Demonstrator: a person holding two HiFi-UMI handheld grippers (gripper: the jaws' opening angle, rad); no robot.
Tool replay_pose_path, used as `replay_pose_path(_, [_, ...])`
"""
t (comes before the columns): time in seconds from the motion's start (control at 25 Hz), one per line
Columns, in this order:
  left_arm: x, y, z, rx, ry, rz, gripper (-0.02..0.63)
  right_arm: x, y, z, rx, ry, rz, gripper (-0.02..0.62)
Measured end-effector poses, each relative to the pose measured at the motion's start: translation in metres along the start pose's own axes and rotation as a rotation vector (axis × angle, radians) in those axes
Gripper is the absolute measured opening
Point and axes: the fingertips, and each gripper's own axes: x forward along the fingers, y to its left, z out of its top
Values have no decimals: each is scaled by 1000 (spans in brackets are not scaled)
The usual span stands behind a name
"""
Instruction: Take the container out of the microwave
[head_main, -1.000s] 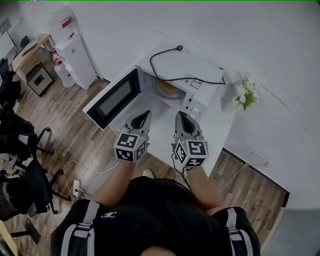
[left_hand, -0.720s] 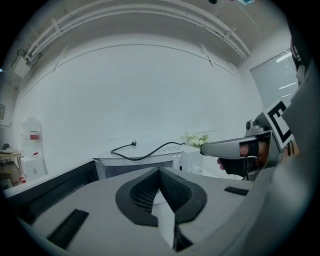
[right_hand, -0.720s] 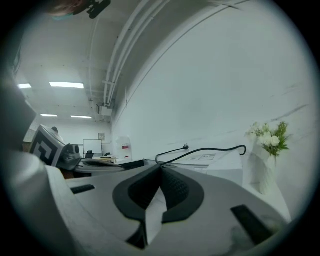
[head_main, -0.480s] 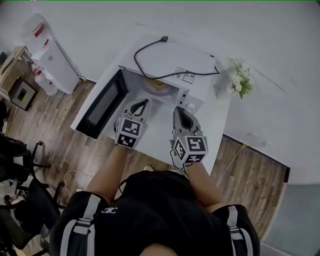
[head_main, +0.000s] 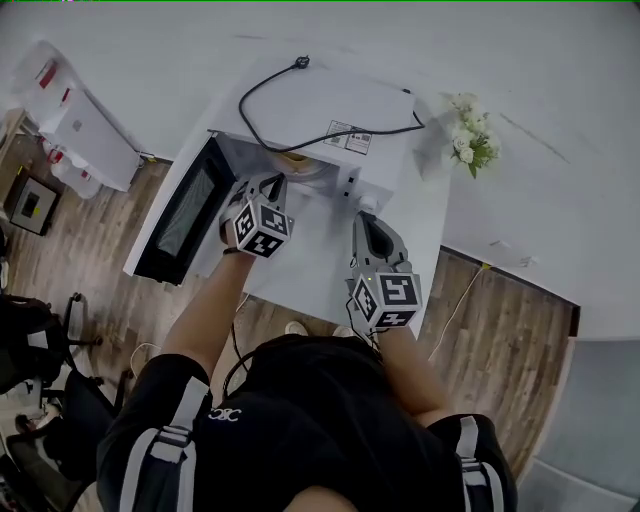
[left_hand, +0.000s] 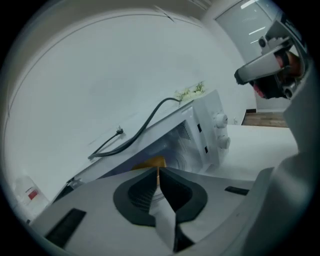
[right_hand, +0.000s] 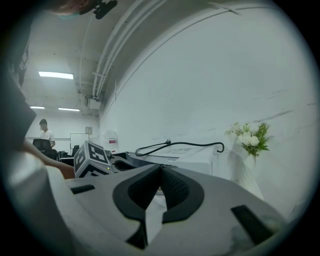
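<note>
A white microwave (head_main: 320, 105) stands on a white table (head_main: 425, 235), its door (head_main: 180, 215) swung open to the left. A yellowish container (head_main: 296, 159) shows inside the cavity; in the left gripper view the container (left_hand: 150, 163) lies just beyond the jaw tips. My left gripper (head_main: 274, 182) is at the mouth of the microwave, shut, with nothing between its jaws (left_hand: 157, 171). My right gripper (head_main: 366, 218) hovers over the table in front of the control panel, also shut and empty (right_hand: 160, 168). Most of the container is hidden by the microwave's top.
A black power cord (head_main: 298, 63) lies looped on the microwave's top. White flowers in a vase (head_main: 465, 140) stand at the table's right back. A white cabinet (head_main: 75, 115) is on the wooden floor to the left. The wall is close behind.
My left gripper has moved forward and up, from over the table to the microwave's opening. The right gripper has stayed over the table. The head view has shifted toward the microwave.
</note>
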Motion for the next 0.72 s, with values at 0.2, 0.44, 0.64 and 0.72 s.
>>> replay_pose_path(0.2, [44,-14,-7,64,41,-88,91,-10,-26,-6,8,23,-44,5])
replay_pose_path(0.44, [87,-26,-19,312,121,-116,91,-24,-52,-8,6,35,-90,5])
replay_pose_path(0.64, [118,-26,-35,492,210,-93,91,-36,-74,-12,-16,59,-130,5])
replay_pose_path(0.72, [125,-26,-34,551,212,-69,92,-39,-81,-14,-30,67,-144,5])
